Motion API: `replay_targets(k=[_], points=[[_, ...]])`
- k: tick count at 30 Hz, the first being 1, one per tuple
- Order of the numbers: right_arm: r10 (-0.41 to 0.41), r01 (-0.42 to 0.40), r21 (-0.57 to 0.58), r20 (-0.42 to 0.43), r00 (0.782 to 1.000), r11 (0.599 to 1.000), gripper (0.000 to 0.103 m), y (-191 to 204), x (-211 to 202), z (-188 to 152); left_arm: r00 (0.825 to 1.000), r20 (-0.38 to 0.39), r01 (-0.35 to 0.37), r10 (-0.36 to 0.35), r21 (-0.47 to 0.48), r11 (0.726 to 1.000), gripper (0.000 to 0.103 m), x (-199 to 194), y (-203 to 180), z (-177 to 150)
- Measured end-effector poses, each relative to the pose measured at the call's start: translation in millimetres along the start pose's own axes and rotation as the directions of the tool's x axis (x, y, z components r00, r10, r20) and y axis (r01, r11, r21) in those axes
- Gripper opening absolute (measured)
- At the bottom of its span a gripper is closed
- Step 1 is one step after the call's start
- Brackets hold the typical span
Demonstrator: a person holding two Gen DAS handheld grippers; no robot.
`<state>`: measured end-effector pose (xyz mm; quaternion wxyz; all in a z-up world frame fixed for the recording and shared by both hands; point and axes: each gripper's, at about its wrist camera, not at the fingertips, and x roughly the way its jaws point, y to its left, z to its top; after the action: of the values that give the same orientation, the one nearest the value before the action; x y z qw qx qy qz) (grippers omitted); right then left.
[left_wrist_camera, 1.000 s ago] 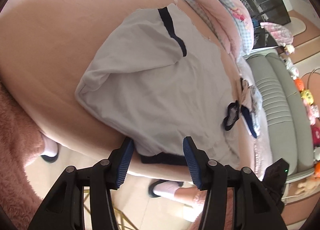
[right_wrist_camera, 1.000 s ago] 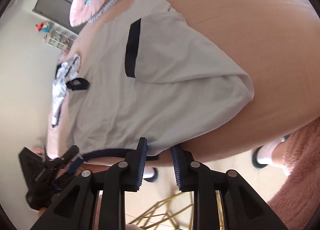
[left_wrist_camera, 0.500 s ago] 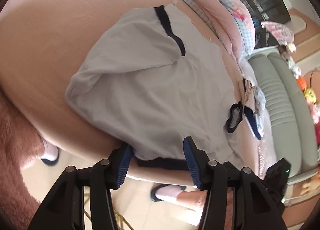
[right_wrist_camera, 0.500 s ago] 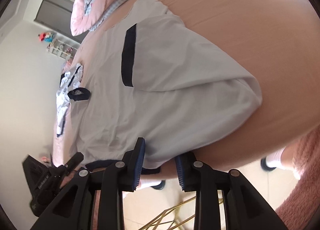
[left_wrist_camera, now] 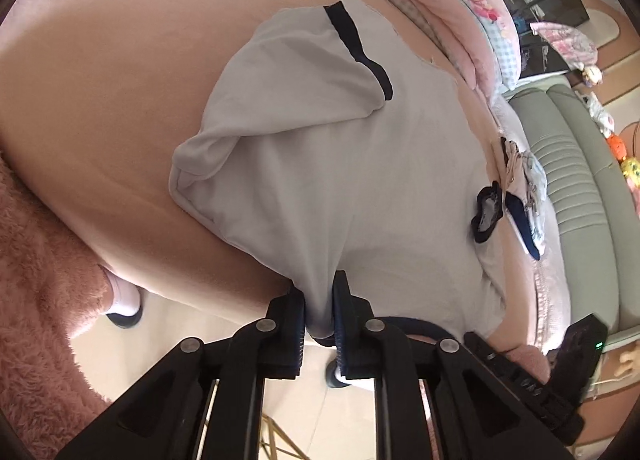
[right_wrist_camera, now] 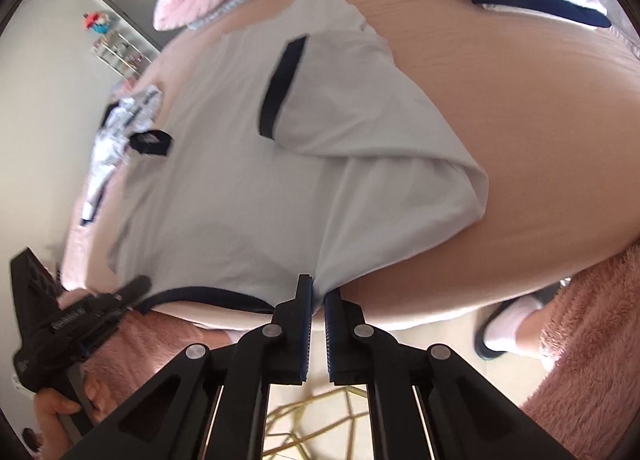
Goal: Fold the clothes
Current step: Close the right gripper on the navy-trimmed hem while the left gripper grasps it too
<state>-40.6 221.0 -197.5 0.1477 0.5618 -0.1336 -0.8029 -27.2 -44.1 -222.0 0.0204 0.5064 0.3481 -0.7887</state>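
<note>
Now that both sets of jaws have just closed, left gripper (left_wrist_camera: 319,302) and right gripper (right_wrist_camera: 318,296) each pinch the near hem of the shirt (left_wrist_camera: 360,163) lying ahead of them on the bed (left_wrist_camera: 100,91), so the fold-over looks ready.

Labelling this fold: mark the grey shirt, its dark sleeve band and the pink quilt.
Grey shirt (left_wrist_camera: 360,187), left wrist view, middle of the body.
Sleeve band (right_wrist_camera: 280,91), right wrist view, midway along the dark strip.
Pink quilt (left_wrist_camera: 452,7), left wrist view, its folded pink edge.
</note>
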Motion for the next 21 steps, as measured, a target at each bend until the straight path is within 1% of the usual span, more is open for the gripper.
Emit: replay_targets(k=[1, 2, 3, 4, 5, 6, 7, 8, 9, 10, 11, 12, 13, 14, 15, 16, 17, 18, 19, 20, 21], points=[[-0.010, 0.010, -0.005, -0.020, 1.000, 1.000, 0.004, -1, 3, -1, 1.000, -0.027, -0.003, 0.003, -0.007, 1.000, 0.013, -1, 0, -1], [-0.016, 0.016, -0.009, -0.047, 0.999, 1.000, 0.004, -2, 4, -2, 0.999, -0.053, -0.006, 0.005, -0.013, 1.000, 0.017, -2, 1, -1], [-0.023, 0.022, -0.014, -0.075, 0.997, 1.000, 0.010, -2, 5, -4, 0.997, -0.080, -0.021, 0.020, -0.023, 0.999, 0.026, -4, 2, -4], [-0.029, 0.027, -0.018, -0.103, 0.994, 0.999, 0.017, -3, 5, -5, 0.995, -0.092, -0.033, 0.030, -0.033, 0.999, 0.030, -9, 4, -8], [-0.031, 0.031, -0.002, -0.119, 0.992, 1.000, 0.017, -7, 4, -10, 0.996, -0.090, -0.032, 0.028, -0.041, 0.999, 0.031, -16, 4, -13], [-0.033, 0.035, 0.014, -0.136, 0.990, 0.999, 0.017, -10, 2, -15, 0.997, -0.074, -0.032, 0.031, -0.024, 0.999, 0.031, -23, 1, -16], [-0.021, 0.023, 0.018, -0.128, 0.992, 1.000, 0.017, -12, -4, -17, 0.998, -0.046, -0.035, 0.036, 0.014, 0.999, 0.031, -30, -5, -17], [-0.008, 0.008, 0.008, -0.099, 0.995, 1.000, 0.017, -8, -13, -16, 0.999, -0.016, -0.043, 0.044, 0.077, 0.996, 0.031, -33, -16, -14], [0.000, -0.001, -0.026, -0.045, 0.999, 1.000, 0.017, -1, -26, -12, 0.998, 0.017, -0.055, 0.053, 0.160, 0.986, 0.031, -33, -29, -9], [0.004, -0.004, -0.073, 0.000, 1.000, 0.997, 0.017, 10, -34, -7, 0.997, 0.050, -0.069, 0.058, 0.242, 0.968, 0.031, -32, -43, -5], [-0.007, 0.011, -0.145, 0.030, 1.000, 0.989, 0.018, 23, -35, -1, 0.995, 0.084, -0.085, 0.061, 0.321, 0.943, 0.031, -32, -57, 0], [-0.015, 0.028, -0.215, 0.059, 0.998, 0.976, 0.022, 36, -36, 5, 0.993, 0.100, -0.093, 0.060, 0.377, 0.922, 0.031, -27, -66, 6], [-0.021, 0.046, -0.284, 0.090, 0.996, 0.958, 0.028, 50, -37, 12, 0.993, 0.100, -0.092, 0.056, 0.413, 0.906, 0.031, -18, -71, 13], [-0.047, 0.078, -0.322, 0.104, 0.993, 0.944, 0.029, 58, -28, 18, 0.994, 0.101, -0.092, 0.052, 0.450, 0.888, 0.031, -9, -76, 20], [-0.077, 0.100, -0.335, 0.082, 0.994, 0.937, 0.029, 61, -14, 24, 0.993, 0.092, -0.109, 0.074, 0.477, 0.872, 0.031, 1, -78, 24], [-0.107, 0.121, -0.348, 0.059, 0.992, 0.930, 0.029, 63, 0, 30, 0.992, 0.051, -0.127, 0.117, 0.481, 0.868, 0.031, 12, -74, 25], [-0.118, 0.122, -0.350, 0.034, 0.992, 0.929, 0.029, 60, 8, 28, 0.987, -0.010, -0.136, 0.160, 0.469, 0.872, 0.031, 22, -68, 24], [-0.128, 0.122, -0.353, 0.008, 0.992, 0.928, 0.029, 58, 16, 27, 0.986, -0.040, -0.128, 0.164, 0.457, 0.880, 0.031, 25, -61, 21], [-0.138, 0.123, -0.355, -0.018, 0.990, 0.927, 0.029, 55, 23, 25, 0.989, -0.049, -0.104, 0.141, 0.455, 0.884, 0.031, 18, -57, 18], [-0.115, 0.102, -0.360, -0.015, 0.993, 0.927, 0.029, 53, 17, 20, 0.991, -0.062, -0.078, 0.120, 0.461, 0.884, 0.033, 10, -55, 16], [-0.096, 0.075, -0.358, -0.041, 0.995, 0.931, 0.029, 51, 10, 19, 0.991, -0.092, -0.044, 0.098, 0.467, 0.883, 0.033, 4, -55, 18]])
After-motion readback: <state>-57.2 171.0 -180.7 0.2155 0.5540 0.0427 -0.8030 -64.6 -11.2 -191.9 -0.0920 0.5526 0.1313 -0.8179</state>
